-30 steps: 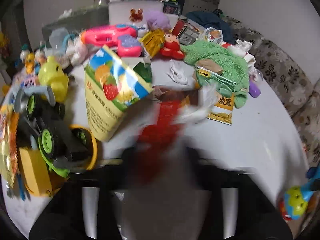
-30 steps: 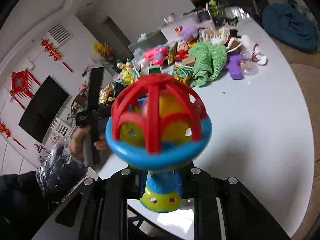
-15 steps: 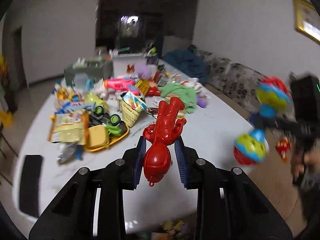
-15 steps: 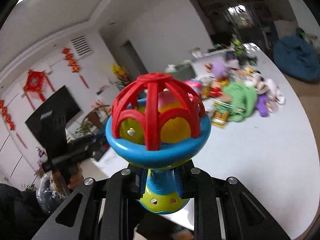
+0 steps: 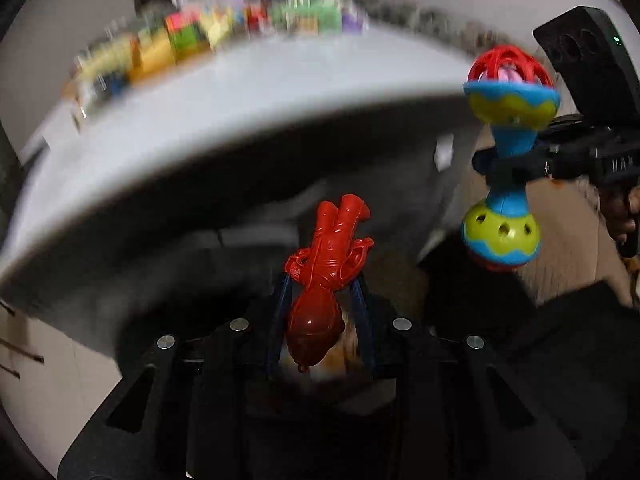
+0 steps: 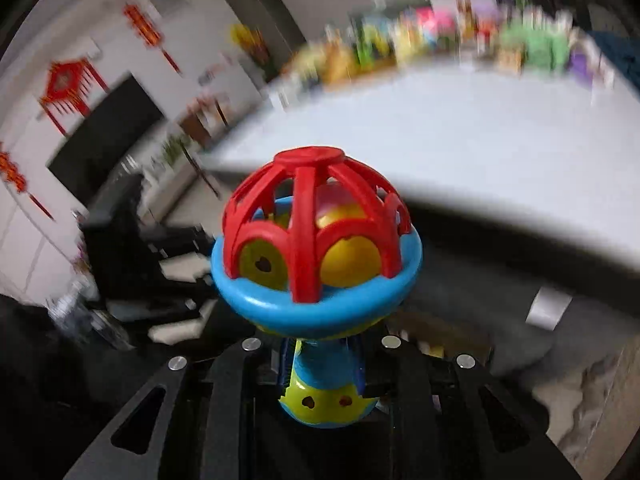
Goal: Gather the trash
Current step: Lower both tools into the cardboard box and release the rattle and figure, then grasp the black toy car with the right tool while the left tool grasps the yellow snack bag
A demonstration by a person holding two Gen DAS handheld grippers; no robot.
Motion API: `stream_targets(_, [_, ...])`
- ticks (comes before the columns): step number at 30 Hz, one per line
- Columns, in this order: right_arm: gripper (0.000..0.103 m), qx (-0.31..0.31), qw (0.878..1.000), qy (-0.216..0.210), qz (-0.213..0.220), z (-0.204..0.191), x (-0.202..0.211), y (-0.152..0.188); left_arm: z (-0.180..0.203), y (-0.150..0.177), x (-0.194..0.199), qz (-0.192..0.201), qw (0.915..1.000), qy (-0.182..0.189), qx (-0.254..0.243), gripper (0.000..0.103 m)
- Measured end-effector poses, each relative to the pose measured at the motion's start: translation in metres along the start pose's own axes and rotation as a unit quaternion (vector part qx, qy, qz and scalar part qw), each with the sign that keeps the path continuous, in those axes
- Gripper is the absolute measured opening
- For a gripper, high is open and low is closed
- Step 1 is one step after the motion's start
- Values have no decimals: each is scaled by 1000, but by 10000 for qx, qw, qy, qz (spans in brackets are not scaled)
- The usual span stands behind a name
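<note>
Two grippers: each clamps a toy, both held off the near edge of the table
Left gripper: lower centre of the left wrist view; its blue-padded fingers pinch the red figure from both sides; the jaws stand narrow, closed on the plastic
Red figure: a glossy red plastic toy, head end nearest the camera, legs pointing up the frame toward the table's underside; centre of the left wrist view
Right gripper: bottom centre of the right wrist view; jaws closed on the blue waist of the rattle; in the left wrist view it reaches in from the right edge
Rattle: red cage over yellow and pink balls, blue rim, blue stem, green-and-blue perforated ball at the lower end; it fills the middle of the right wrist view; in the left view it stands upright at right
Table: white, curved edge arcing across the upper half of both views; blurred
Clutter: a smeared band of coloured items along the table's far side, top of frame; single pieces cannot be told apart
Wall ornaments: red hangings, upper left of the right wrist view, beside a dark screen
</note>
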State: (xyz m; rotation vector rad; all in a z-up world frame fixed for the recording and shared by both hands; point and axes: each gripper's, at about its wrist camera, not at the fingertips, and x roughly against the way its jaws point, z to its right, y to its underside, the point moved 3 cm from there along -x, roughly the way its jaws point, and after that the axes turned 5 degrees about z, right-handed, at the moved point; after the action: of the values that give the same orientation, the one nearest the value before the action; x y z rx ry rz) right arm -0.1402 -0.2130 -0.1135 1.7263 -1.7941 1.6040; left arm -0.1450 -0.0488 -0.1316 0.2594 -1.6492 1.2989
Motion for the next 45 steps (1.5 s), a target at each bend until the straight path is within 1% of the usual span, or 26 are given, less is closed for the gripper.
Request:
stream_targets(1, [27,-6,9998,68,-166,5,-18,9,-2,8,-15,-227,9997,-9,-30,44])
stream_targets(2, [34,-53,9992,133,-375,13,-42,18,-6,21,-41,-601,9980,-193,-80,56])
stream_targets(3, [53,-108,9977,223,-632,23,-64,27,-9,29,-57,-809,9961,-322,-121,78])
stream_targets(4, [60,-96,9946,423,-946,32,-86,38,-12,39,-76,-1055,9936,-375,-161,81])
stream_targets(6, [59,20,9892,653,-1310,41,-105,53,-21,55,-104,-1589,9862,-463,-53,80])
stream_targets(7, [58,87,9878,708,-1384,42,-104,59,-23,57,-107,-1665,9851,-442,13,80])
stream_targets(9, [58,126,9906,574,-1232,35,-82,56,-28,49,-93,-1418,9890,-400,100,80])
stream_targets(11, [58,240,9938,537,-939,24,-50,38,-33,36,-71,-1105,9934,-252,197,80])
stream_targets(13, [59,417,9976,338,-441,5,-10,3,-36,15,-40,-712,9970,-109,300,80])
stream_targets(14, [60,548,9982,216,-51,-6,14,-24,-36,5,-27,-510,9982,-72,305,80])
stream_targets(15, [63,620,9978,148,169,-12,27,-39,-38,-8,-9,-245,9992,-92,289,80])
stream_targets(16, [69,735,9960,28,517,-20,43,-70,-40,-20,5,-19,9996,-121,270,80])
stream_targets(19, [73,1027,9887,121,1088,-29,53,-134,-51,-57,44,693,9967,-348,247,81])
stream_targets(20, [73,1162,9846,287,1277,-30,47,-163,-60,-72,56,956,9938,-487,306,83])
stream_targets(23, [72,1243,9781,592,1561,-25,15,-232,-83,-96,70,1375,9859,-690,659,86])
stream_targets(25, [66,1298,9764,842,1505,-22,-14,-274,-103,-105,72,1477,9804,-692,1103,86])
stream_targets(27, [64,1364,9764,1007,1335,-21,-44,-298,-122,-107,72,1551,9740,-530,1564,86])
stream_targets(28, [61,1345,9790,1017,1146,-20,-60,-315,-128,-107,74,1573,9716,-443,1712,86])
stream_targets(30, [59,1306,9840,930,778,-14,-87,-331,-139,-105,75,1612,9677,-420,1890,86])
stream_targets(33, [59,1341,9840,1171,-114,-6,-129,-353,-144,-103,76,1620,9678,-685,1798,86])
stream_targets(34, [65,1140,9871,1021,-474,-3,-144,-362,-143,-103,79,1624,9684,-751,1739,86])
stream_targets(36, [71,788,9875,932,-1000,7,-166,-369,-147,-109,78,1614,9690,-891,1644,86])
stream_targets(38, [67,650,9838,945,-1376,18,-181,-369,-154,-120,75,1617,9679,-972,1664,86])
stream_targets(42, [45,377,9924,551,-1034,32,-154,-361,-174,-141,75,1739,9608,-1080,1870,86])
stream_targets(43, [43,324,9952,408,-831,35,-139,-354,-181,-147,74,1758,9593,-1059,1939,86])
stream_targets(45, [43,297,9969,447,-568,41,-120,-344,-196,-164,65,1769,9554,-1014,2135,86])
